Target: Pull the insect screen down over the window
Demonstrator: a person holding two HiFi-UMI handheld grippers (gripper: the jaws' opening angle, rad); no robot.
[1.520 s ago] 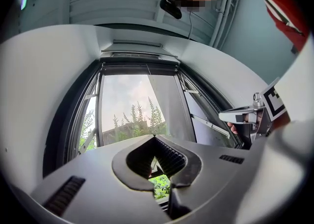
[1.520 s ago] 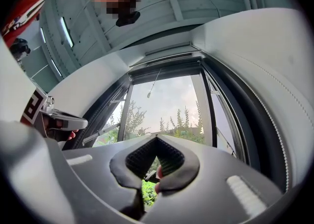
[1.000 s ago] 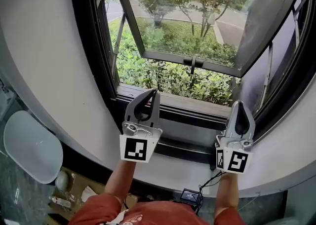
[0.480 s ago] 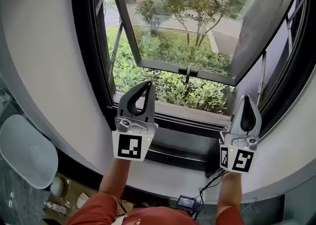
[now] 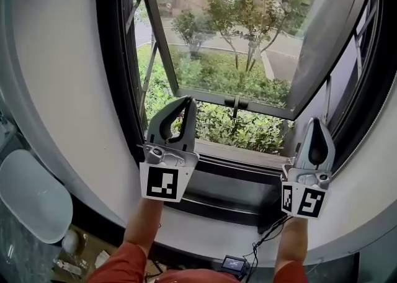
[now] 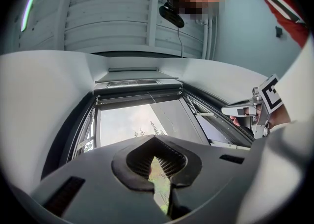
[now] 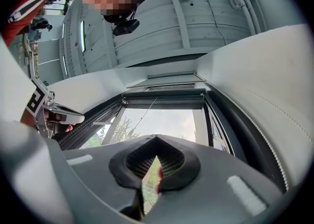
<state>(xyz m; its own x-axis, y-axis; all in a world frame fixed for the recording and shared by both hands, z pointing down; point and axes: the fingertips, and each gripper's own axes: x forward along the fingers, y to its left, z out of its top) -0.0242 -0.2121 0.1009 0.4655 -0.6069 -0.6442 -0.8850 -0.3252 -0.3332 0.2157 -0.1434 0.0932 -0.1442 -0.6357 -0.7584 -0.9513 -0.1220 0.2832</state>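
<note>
My left claw (image 5: 188, 102) and right claw (image 5: 315, 123) are both closed, gripping nothing, and tilt upward in front of the window sill (image 5: 242, 154). The insect screen (image 7: 164, 99) sits retracted along the top edge of the window frame (image 5: 111, 89), well above both.

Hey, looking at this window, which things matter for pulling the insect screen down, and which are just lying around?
For the job: left claw, shut, empty; right claw, shut, empty; window frame; dark rail across its top, likely the screen's; thin cord hanging from it.
Lying about: white oval object; small device with cable on the floor.
</note>
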